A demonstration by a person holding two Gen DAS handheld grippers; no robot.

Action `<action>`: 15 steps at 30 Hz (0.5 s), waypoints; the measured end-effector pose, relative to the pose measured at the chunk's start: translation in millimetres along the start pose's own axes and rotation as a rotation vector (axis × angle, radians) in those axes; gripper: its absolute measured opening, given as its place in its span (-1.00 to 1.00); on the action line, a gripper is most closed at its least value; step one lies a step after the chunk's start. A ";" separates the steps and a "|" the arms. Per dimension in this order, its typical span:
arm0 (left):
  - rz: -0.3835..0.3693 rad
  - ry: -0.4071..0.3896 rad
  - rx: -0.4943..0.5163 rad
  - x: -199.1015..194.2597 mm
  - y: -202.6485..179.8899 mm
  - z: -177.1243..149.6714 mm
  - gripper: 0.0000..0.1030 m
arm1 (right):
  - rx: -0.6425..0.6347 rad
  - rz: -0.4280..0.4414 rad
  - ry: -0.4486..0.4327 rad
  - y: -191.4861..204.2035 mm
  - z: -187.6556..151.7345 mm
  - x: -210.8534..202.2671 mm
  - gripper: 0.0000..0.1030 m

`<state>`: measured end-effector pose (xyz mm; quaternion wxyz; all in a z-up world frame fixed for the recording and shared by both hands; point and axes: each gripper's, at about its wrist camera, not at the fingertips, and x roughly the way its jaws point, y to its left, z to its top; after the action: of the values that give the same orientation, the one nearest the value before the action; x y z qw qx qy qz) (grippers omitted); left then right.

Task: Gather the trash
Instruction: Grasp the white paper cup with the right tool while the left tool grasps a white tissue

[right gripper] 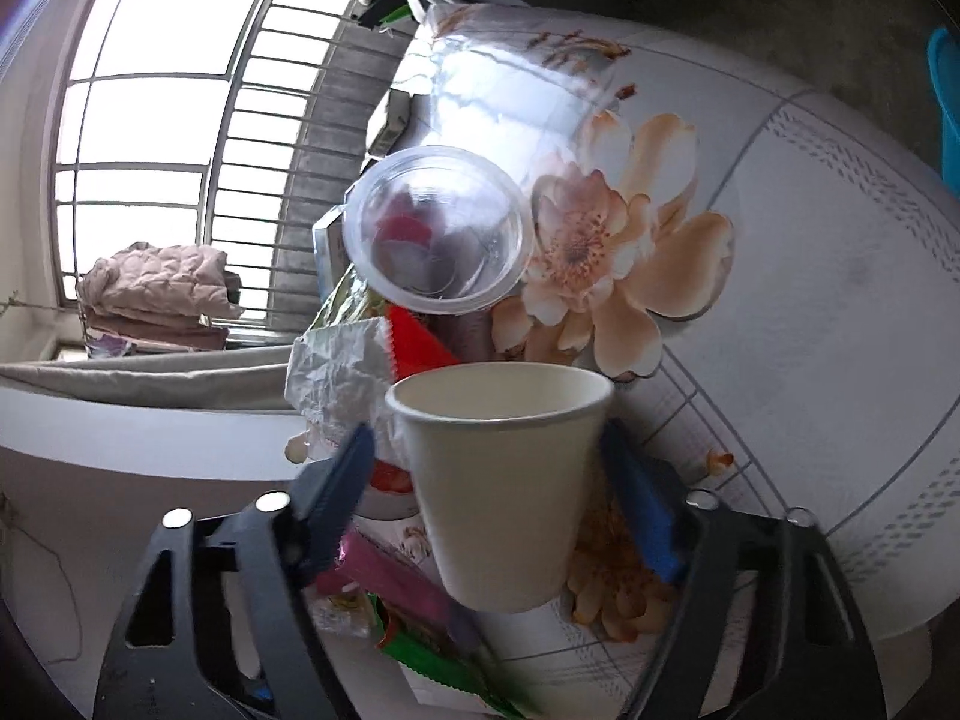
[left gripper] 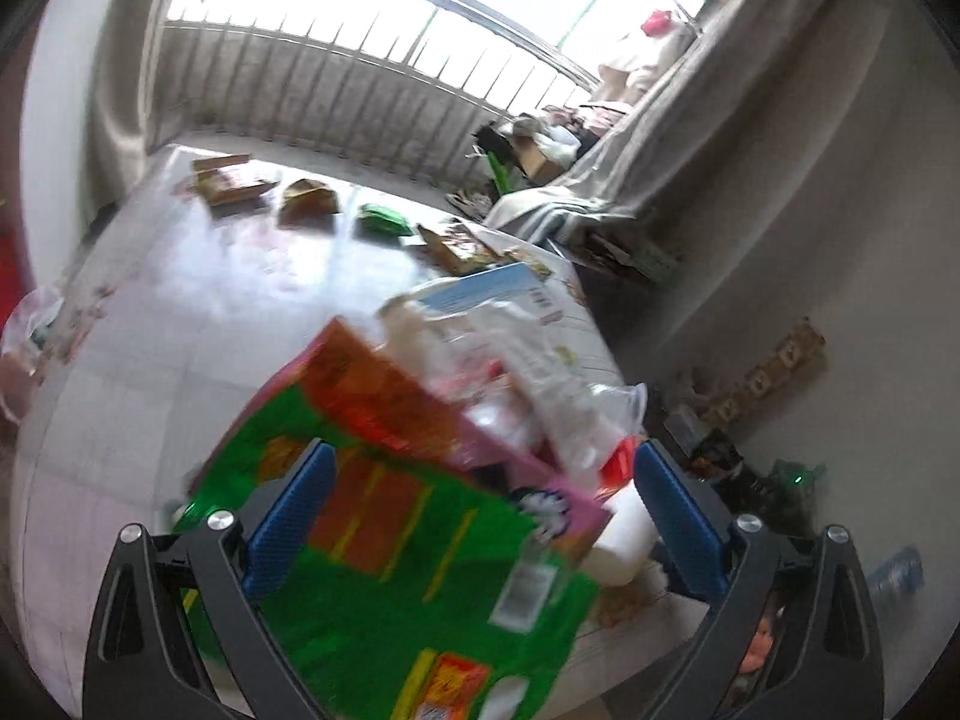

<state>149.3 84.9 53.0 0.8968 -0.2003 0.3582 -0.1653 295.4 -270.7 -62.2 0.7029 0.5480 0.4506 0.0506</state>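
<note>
In the right wrist view a white paper cup (right gripper: 498, 480) stands upright between the blue pads of my right gripper (right gripper: 486, 432). The right pad lies against the cup's side. The left pad (right gripper: 354, 468) is blurred and a narrow gap separates it from the cup. In the left wrist view my left gripper (left gripper: 483, 456) is open wide over a heap of trash. A green snack packet (left gripper: 390, 570) lies under the jaws and is blurred, with a pink packet (left gripper: 540, 480) and a blue-and-white box (left gripper: 492, 288) beyond it. The pads do not press on anything.
A clear plastic cup (right gripper: 438, 228) lies on its side behind the paper cup, among a red wrapper (right gripper: 414, 342) and crumpled white paper (right gripper: 342, 366). The table (right gripper: 810, 330) has a flower-print cover. Brown packets (left gripper: 231, 180) and a green one (left gripper: 384, 219) lie at its far end. A blue bin (right gripper: 948, 120) is at the right.
</note>
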 end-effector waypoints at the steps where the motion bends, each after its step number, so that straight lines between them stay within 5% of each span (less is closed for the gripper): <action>1: -0.008 0.020 -0.004 7.4 -5.0 9.5 0.78 | 0.007 0.007 0.005 -3.4 -0.1 -2.0 0.24; 9: 0.008 0.195 -0.075 76.7 -12.4 65.6 0.34 | 0.026 0.051 -0.023 -21.6 4.6 -25.5 0.20; 15: 0.048 0.373 -0.150 141.6 -7.7 77.6 0.10 | 0.042 0.077 -0.034 -32.4 9.3 -36.1 0.20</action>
<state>300.7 34.7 26.6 0.8011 -0.2240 0.5341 -0.1510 266.9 -310.6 -67.9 0.6964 0.5804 0.4179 0.0587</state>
